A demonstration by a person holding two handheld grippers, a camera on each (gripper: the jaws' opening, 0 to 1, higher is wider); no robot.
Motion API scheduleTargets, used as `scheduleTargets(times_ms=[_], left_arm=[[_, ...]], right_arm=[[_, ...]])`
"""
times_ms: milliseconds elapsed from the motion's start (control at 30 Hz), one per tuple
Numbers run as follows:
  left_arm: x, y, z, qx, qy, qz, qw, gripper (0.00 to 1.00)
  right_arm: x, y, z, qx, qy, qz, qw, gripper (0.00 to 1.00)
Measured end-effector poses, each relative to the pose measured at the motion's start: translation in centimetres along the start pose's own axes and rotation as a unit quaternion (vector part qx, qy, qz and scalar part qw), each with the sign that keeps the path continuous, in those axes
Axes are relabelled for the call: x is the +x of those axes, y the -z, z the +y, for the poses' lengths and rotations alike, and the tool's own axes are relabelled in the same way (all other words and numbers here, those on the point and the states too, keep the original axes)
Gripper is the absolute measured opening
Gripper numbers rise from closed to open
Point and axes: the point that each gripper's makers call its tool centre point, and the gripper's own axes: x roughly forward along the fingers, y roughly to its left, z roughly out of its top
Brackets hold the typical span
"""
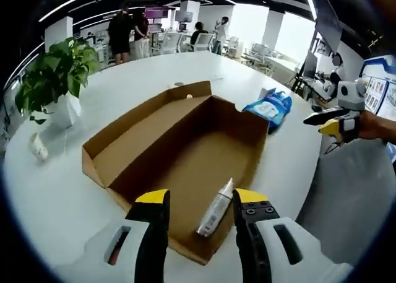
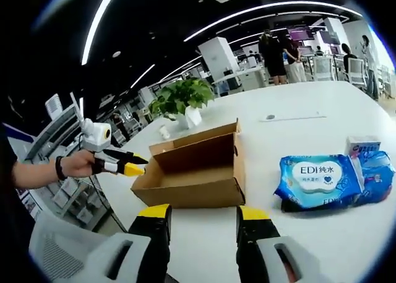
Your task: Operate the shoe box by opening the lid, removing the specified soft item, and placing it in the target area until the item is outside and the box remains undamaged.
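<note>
The brown cardboard shoe box (image 1: pixel 185 153) lies open on the white table, its lid folded flat to the left. A small white bottle (image 1: pixel 216 207) lies inside near the front wall. A soft blue pack of wipes (image 1: pixel 270 108) rests on the table outside the box, past its far right corner. My left gripper (image 1: pixel 202 197) hovers open over the box's near end, nothing between its jaws. In the right gripper view, my right gripper (image 2: pixel 203 212) stands open above the table in front of the box (image 2: pixel 198 168), with the wipes pack (image 2: pixel 318 181) to its right.
A potted plant (image 1: pixel 55 72) and a small white object (image 1: pixel 38 148) stand at the table's left edge. A small carton (image 2: pixel 362 145) sits behind the wipes. The right gripper (image 1: pixel 334 122) hangs off the table's right side. People and desks fill the far background.
</note>
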Motion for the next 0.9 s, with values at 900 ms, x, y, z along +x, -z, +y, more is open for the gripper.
scheduleTargets(times_ms=[900], left_arm=[[5.3,3.1,-0.3,0.080,0.095,0.134,0.9832,0.41]], right_arm=[[0.1,2.8,1.0,0.000,0.000,0.028,0.9996,0.40]])
